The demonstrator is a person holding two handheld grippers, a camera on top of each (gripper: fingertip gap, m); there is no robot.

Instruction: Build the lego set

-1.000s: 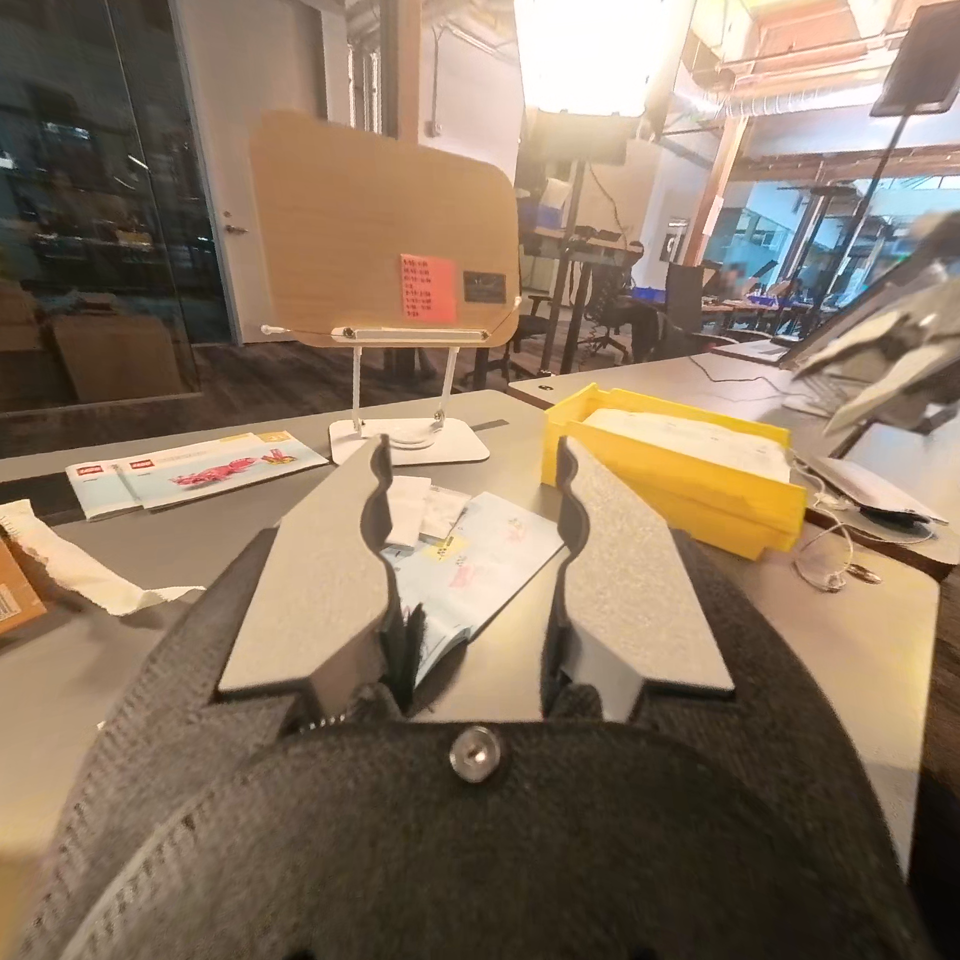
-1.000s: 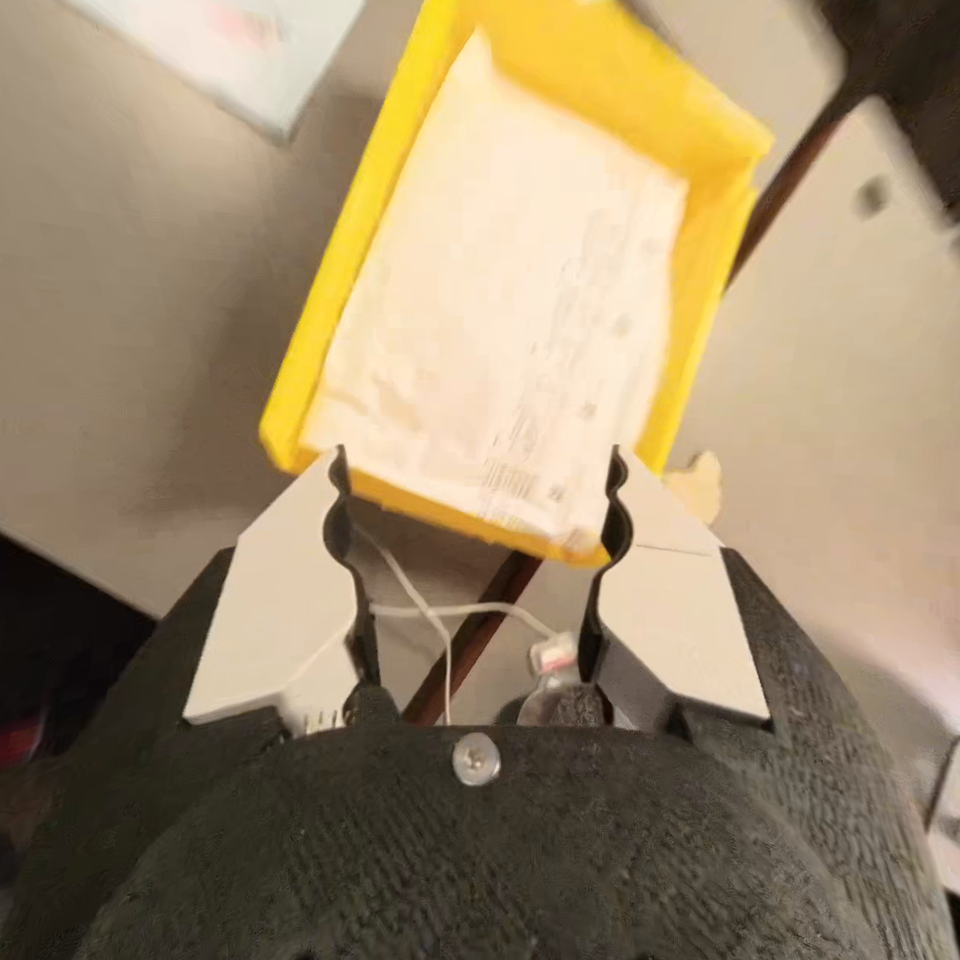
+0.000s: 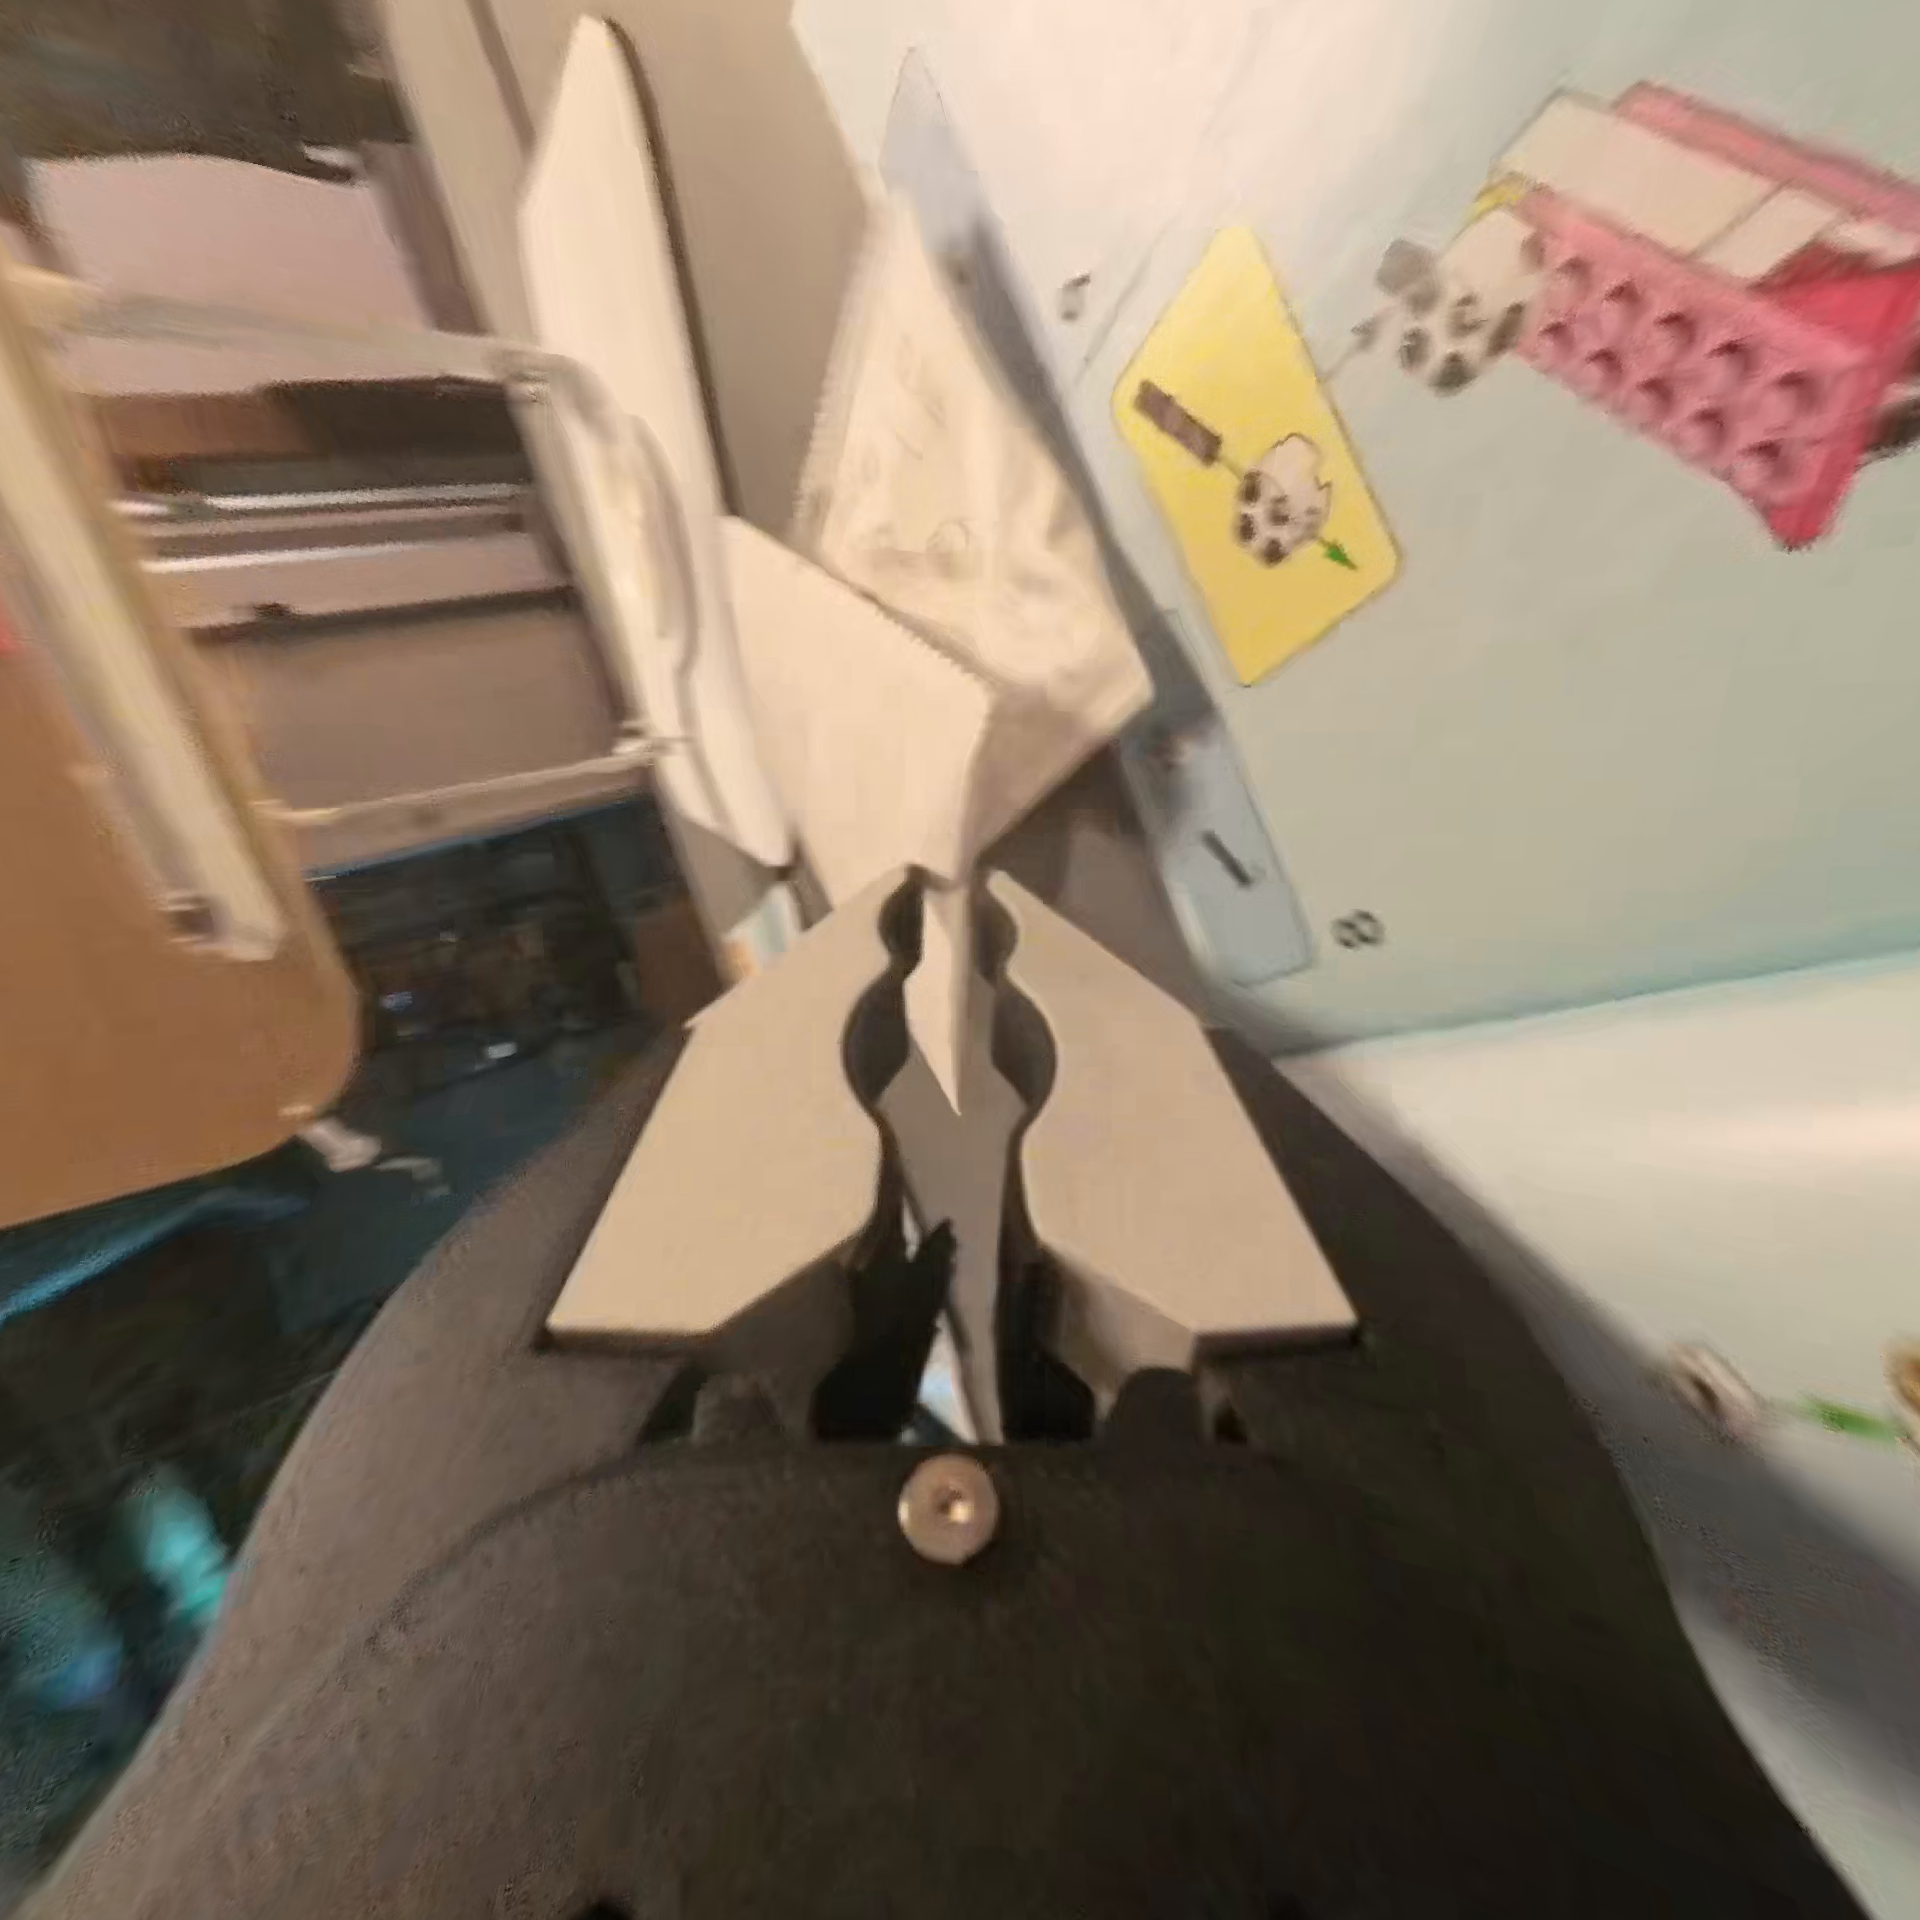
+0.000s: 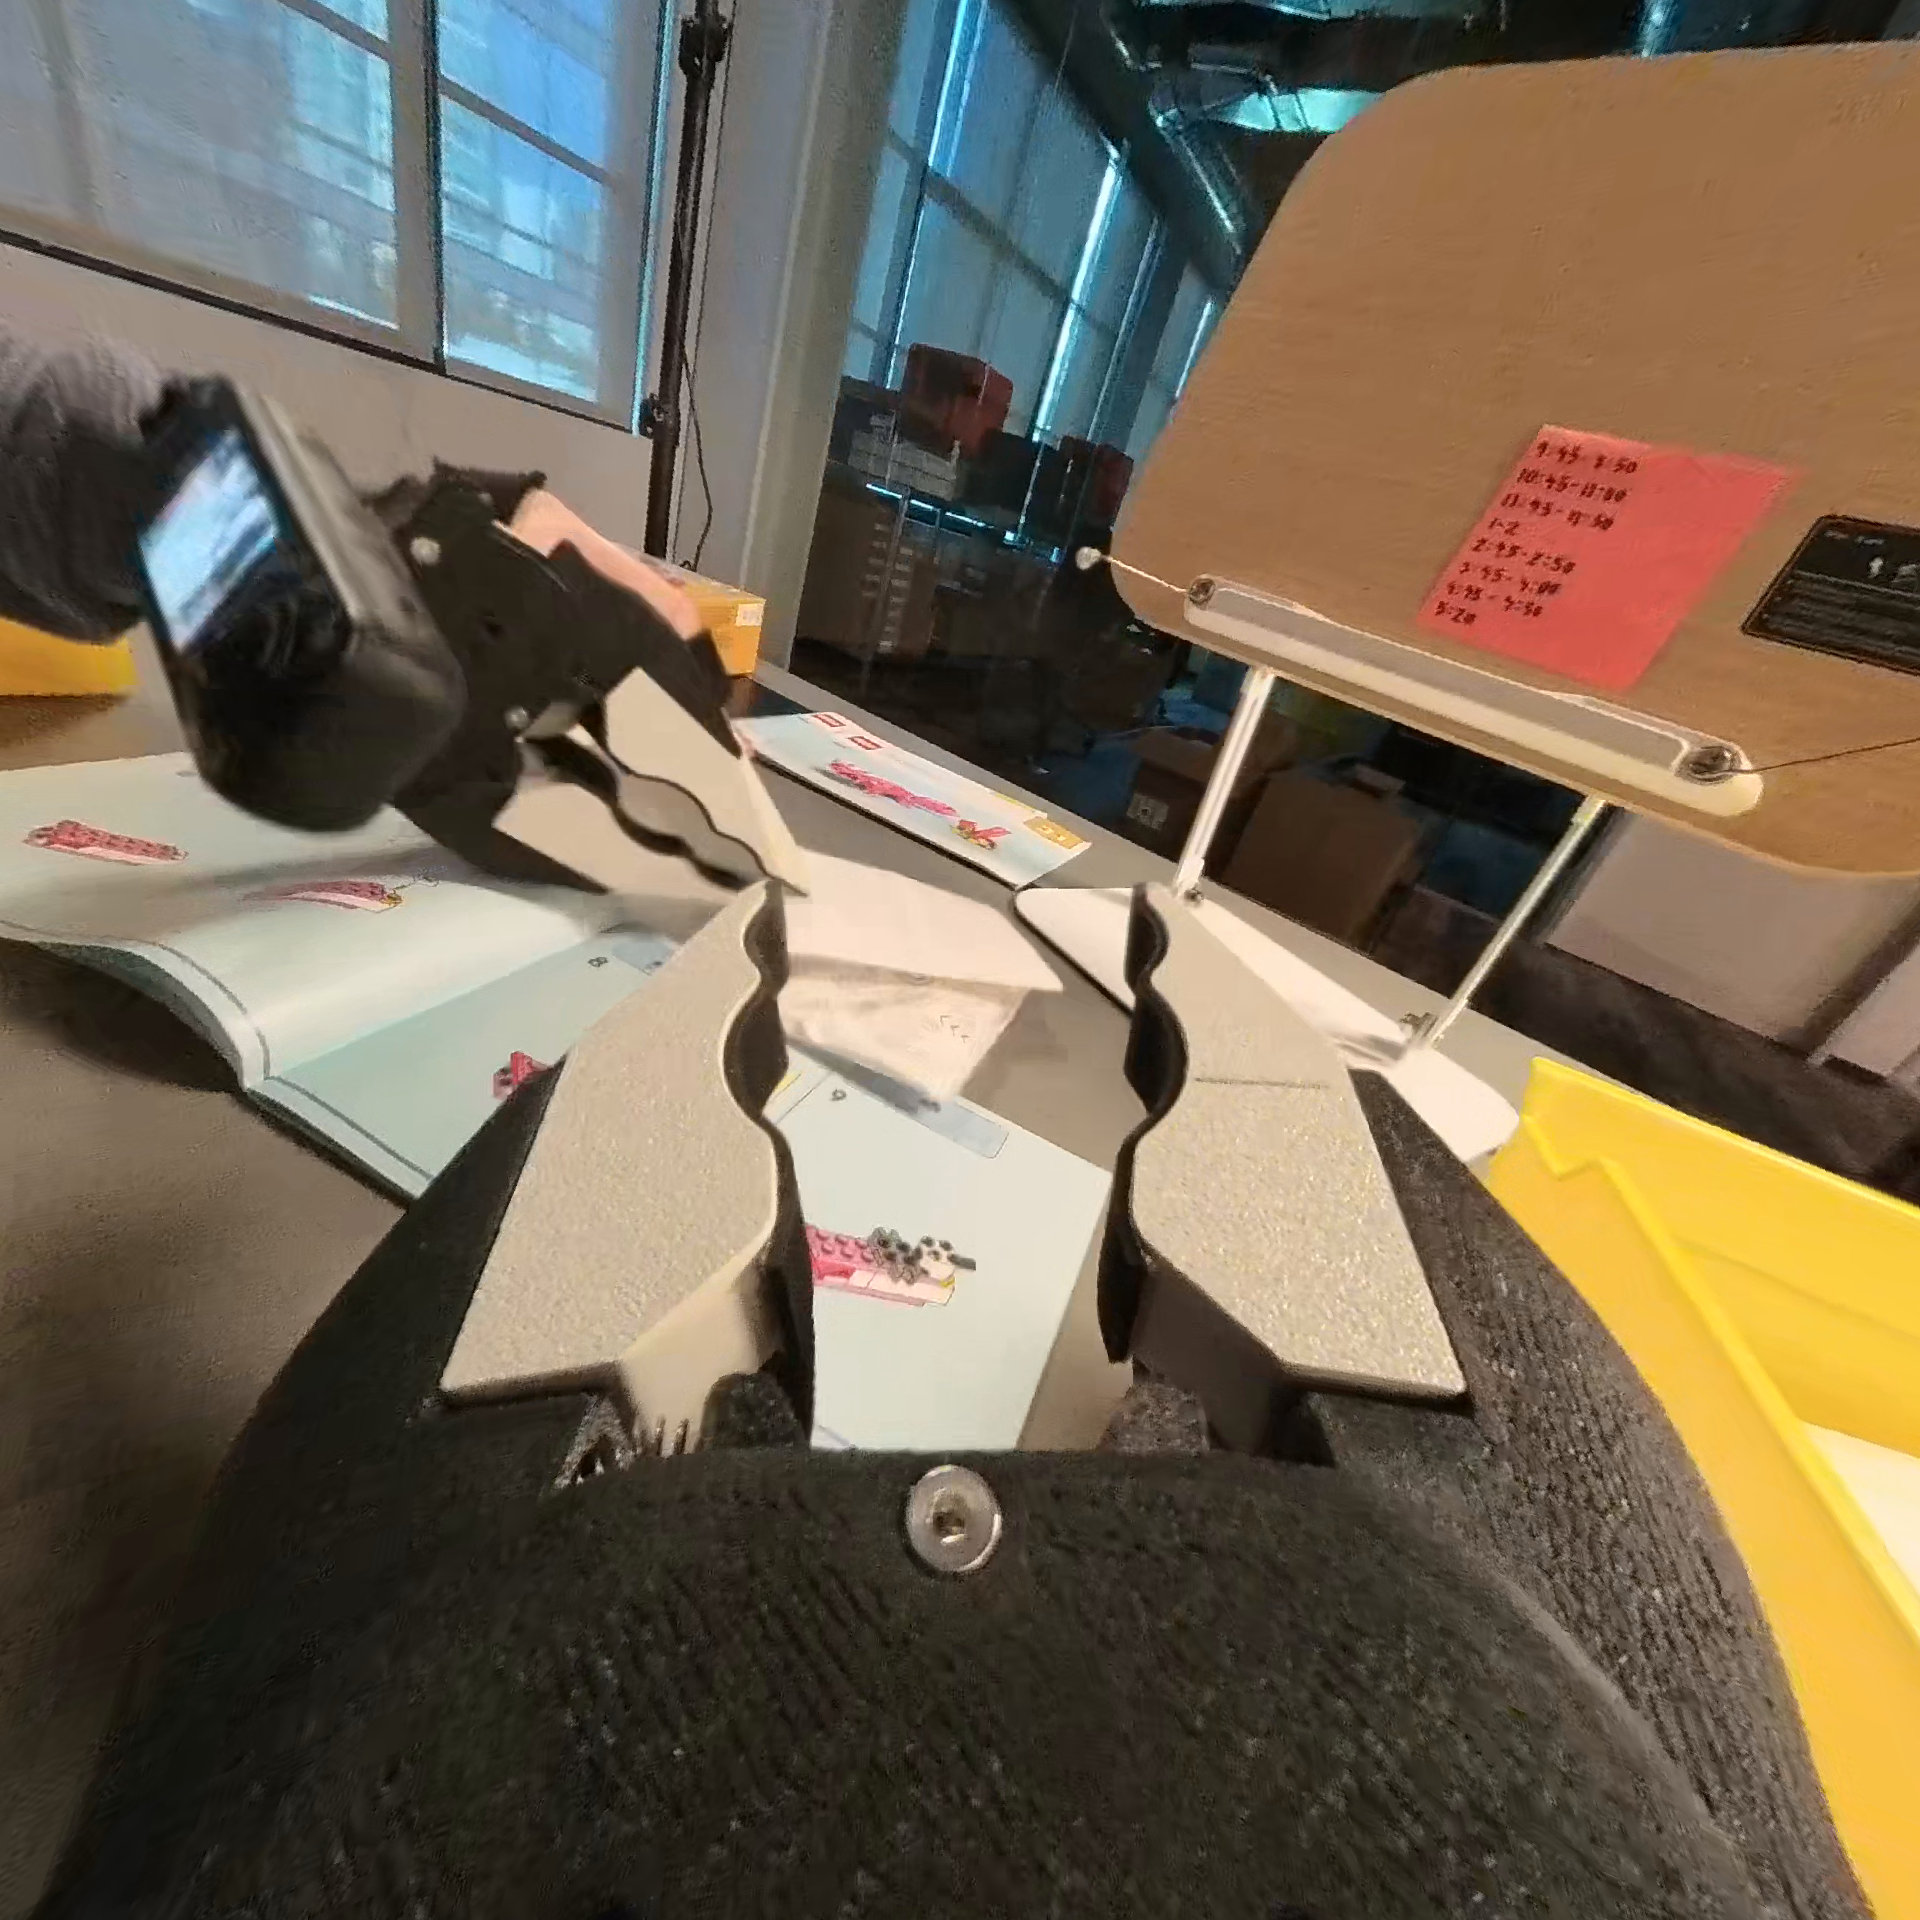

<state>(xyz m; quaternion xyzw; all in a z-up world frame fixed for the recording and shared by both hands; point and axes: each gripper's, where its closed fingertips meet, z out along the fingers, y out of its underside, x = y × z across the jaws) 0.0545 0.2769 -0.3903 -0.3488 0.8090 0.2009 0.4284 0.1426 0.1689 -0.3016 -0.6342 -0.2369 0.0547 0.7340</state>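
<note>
My left gripper (image 3: 956, 883) is shut on the corner of a white paper packet (image 3: 914, 727), whose edge runs down between the pads. The right wrist view shows the same left gripper (image 4: 774, 852), tilted down and pinching the packet (image 4: 904, 925) at its near corner. A second white packet with faint print (image 4: 894, 1029) lies under it. Both rest on an open pale blue instruction booklet (image 4: 312, 966), which also shows in the left wrist view (image 3: 1558, 727). My right gripper (image 4: 956, 899) is open and empty, low over the booklet, with the packets just ahead of its fingertips.
A wooden book stand (image 4: 1507, 312) on a white base (image 4: 1247, 987) stands to the right behind the packets. A yellow bin (image 4: 1714, 1299) sits at the near right. A closed booklet (image 4: 914, 790) lies farther back on the grey table (image 4: 156, 1195). One gripper's finger ends stand about 15 cm off the other's.
My left gripper dropped to the table, rolled over and shut on the packet's corner. My right gripper swung from above the yellow bin to face the booklet and stand, its jaws somewhat narrower.
</note>
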